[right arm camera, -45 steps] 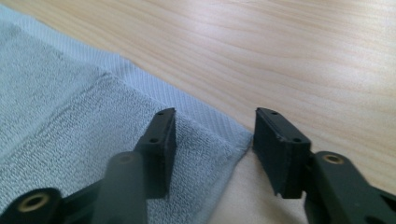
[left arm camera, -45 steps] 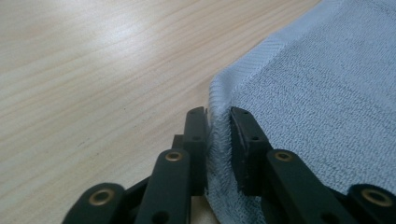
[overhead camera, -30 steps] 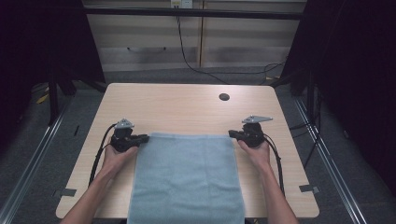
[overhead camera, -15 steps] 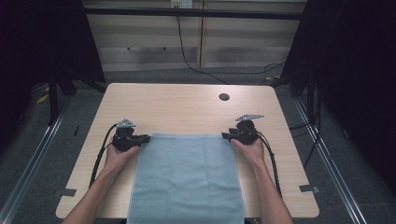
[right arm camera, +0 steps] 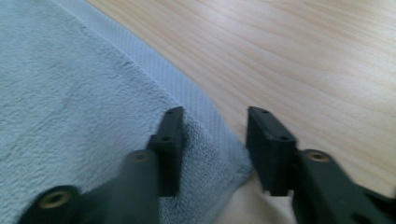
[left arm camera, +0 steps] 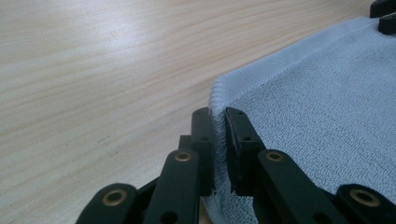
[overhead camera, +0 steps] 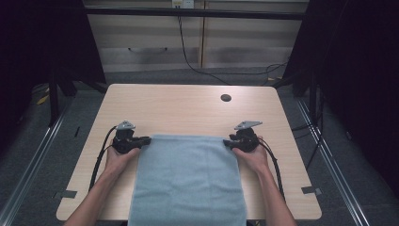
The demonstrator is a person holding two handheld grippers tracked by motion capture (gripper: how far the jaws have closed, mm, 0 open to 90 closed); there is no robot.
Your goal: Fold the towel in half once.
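A light blue towel [overhead camera: 188,179] lies flat on the wooden table [overhead camera: 188,108] and hangs over its near edge. My left gripper [overhead camera: 147,140] is shut on the towel's far left corner; in the left gripper view the hem [left arm camera: 219,135] stands pinched between the jaws of the left gripper [left arm camera: 219,116]. My right gripper [overhead camera: 227,142] is at the far right corner. Its jaws have just been closing, and in the right gripper view the right gripper [right arm camera: 215,116] still stands apart around the towel corner [right arm camera: 210,140], not pressing it.
A dark round hole [overhead camera: 226,98] sits in the tabletop at the far right. Bare wood stretches beyond the towel's far edge. Cables trail from both grippers along the forearms. A cabinet [overhead camera: 188,42] stands behind the table.
The right gripper has shifted slightly inward and sunk toward the table at the towel's far right corner. The left gripper and the towel have stayed put.
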